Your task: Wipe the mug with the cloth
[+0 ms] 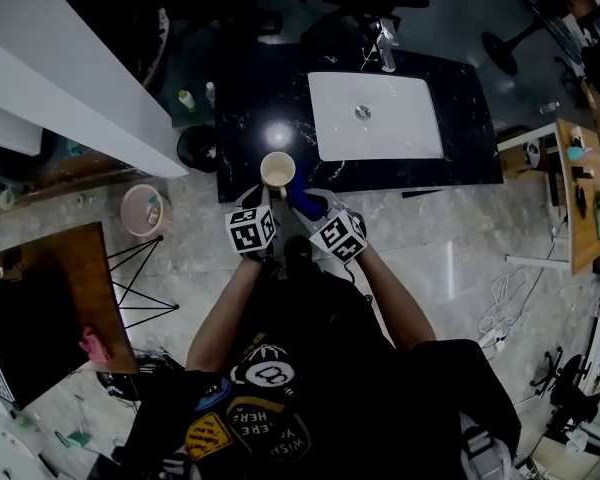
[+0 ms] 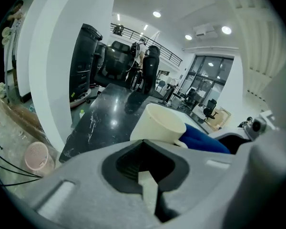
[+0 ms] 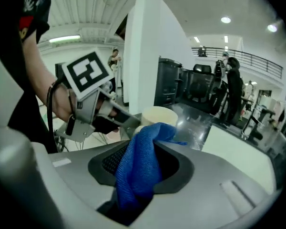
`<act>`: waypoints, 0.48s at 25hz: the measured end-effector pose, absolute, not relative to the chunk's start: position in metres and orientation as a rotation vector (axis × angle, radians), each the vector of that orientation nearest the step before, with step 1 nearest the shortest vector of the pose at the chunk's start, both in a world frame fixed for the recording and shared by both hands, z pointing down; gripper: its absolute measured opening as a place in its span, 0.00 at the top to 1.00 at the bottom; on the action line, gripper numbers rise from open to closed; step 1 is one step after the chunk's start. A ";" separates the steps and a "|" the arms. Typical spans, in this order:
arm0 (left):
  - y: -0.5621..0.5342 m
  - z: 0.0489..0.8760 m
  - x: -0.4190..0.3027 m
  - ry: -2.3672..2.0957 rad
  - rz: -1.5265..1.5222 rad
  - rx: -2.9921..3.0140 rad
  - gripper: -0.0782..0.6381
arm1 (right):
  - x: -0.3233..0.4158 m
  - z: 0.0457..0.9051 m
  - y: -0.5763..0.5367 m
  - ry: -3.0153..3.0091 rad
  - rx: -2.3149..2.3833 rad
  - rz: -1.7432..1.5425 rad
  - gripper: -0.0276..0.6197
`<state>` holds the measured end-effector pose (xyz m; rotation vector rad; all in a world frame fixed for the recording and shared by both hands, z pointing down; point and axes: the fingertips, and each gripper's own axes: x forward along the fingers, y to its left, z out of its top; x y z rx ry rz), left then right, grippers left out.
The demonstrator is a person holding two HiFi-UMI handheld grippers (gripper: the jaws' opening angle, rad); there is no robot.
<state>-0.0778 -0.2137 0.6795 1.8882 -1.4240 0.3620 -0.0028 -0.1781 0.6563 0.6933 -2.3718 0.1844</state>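
Head view: left tongs (image 1: 273, 194) grip mug (image 1: 278, 169), right tongs (image 1: 313, 209) grip cloth (image 1: 299, 198); shirt (image 1: 270, 430) reads HERE.

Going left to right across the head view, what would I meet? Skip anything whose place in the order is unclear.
pink basket → cream mug → white sink basin → wooden desk

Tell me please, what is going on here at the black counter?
A person holds a gripper in each hand at the edge of the black counter. The left gripper grips a cream mug by its handle. The right gripper is clamped on a blue cloth, which lies right beside the mug, apparently touching it. A white sink is behind.
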 end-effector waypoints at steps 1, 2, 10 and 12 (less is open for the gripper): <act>-0.212 0.680 -0.079 -1.427 0.364 1.889 0.88 | 0.007 0.655 -0.183 -2.388 0.757 0.245 0.75; -0.211 0.679 -0.082 -1.433 0.365 1.890 0.88 | 0.021 0.653 -0.195 -2.385 0.857 0.304 0.75; -0.200 0.670 -0.108 -1.504 0.357 1.867 0.88 | 0.087 0.703 -0.258 -2.108 1.136 0.460 0.75; -0.195 0.668 -0.113 -1.519 0.355 1.861 0.88 | 0.095 0.714 -0.254 -2.097 1.157 0.455 0.73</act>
